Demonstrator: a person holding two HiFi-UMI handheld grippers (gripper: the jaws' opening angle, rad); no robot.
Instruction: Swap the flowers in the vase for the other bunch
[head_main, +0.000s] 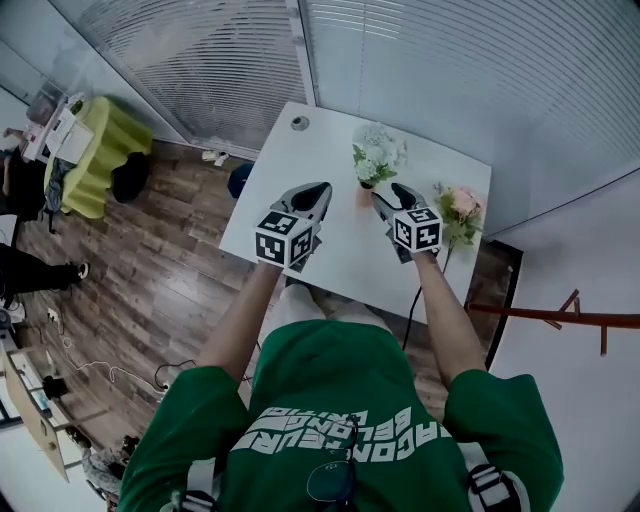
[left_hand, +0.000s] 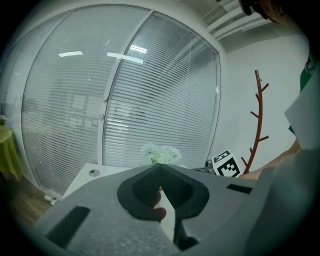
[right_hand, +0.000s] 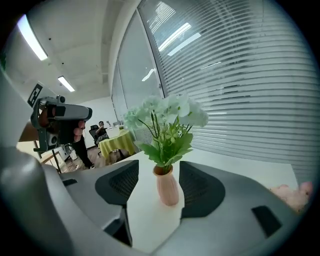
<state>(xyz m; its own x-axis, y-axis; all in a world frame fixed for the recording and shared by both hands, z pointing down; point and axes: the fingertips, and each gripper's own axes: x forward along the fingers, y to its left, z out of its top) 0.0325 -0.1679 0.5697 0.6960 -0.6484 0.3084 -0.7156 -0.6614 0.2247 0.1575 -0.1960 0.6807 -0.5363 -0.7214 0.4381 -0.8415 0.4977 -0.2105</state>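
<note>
**Head view:** The vase (head_main: 365, 196) stands on the white desk (head_main: 300, 160) with the white flowers (head_main: 378, 155) upright in it. The pink bunch (head_main: 458, 212) lies flat on the desk, to the right of the vase and clear of it. The left claw (head_main: 318, 192) hangs just left of the vase and the right claw (head_main: 385, 200) just right of it.

**Left gripper view:** The left claw (left_hand: 160, 167) has its tips together and appears to grip nothing. The white flowers (left_hand: 161, 154) rise just beyond the tips, and the vase itself is hidden behind the jaws.

**Right gripper view:** The right claw (right_hand: 160, 167) stands wide open. The vase (right_hand: 166, 187) is between its pads but touched by neither. The stems sit in the vase mouth, and the pink bunch (right_hand: 292, 192) shows at the far right.

The step looks like steadying the vase so the white bunch can be pulled out. The right claw should close squarely on the vase body, gently enough not to tip it. The left claw must first open, then take the stems just above the vase mouth and lift straight up.
</note>
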